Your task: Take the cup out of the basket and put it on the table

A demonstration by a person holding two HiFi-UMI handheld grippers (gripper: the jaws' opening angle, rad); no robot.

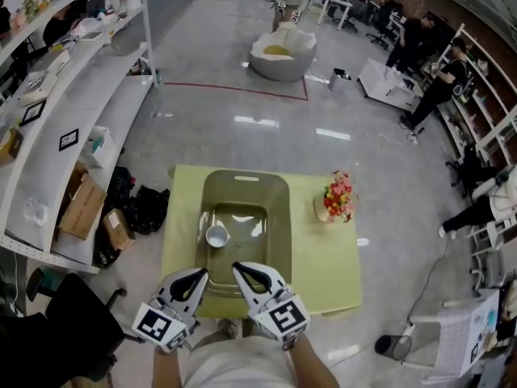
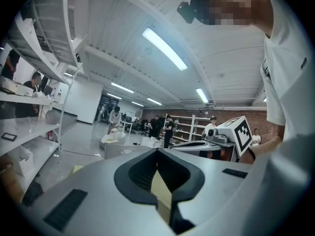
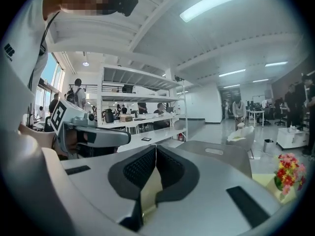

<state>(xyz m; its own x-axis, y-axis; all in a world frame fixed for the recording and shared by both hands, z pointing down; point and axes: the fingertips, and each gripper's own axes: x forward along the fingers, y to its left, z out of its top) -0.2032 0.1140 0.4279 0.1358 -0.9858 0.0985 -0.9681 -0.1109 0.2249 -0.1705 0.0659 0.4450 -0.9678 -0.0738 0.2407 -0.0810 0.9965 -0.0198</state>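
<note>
- My left gripper (image 1: pixel 199 275) and right gripper (image 1: pixel 239 268) are both closed, empty, near the basket (image 1: pixel 242 186).
- The cup (image 1: pixel 216 235) stands inside the basket on the tabletop (image 1: pixel 327 257).

Overhead head view, level gripper views share basket (image 1: pixel 279 217).

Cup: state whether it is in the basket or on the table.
In the basket. The white cup stands upright, mouth up, inside it, by its left wall.
</note>
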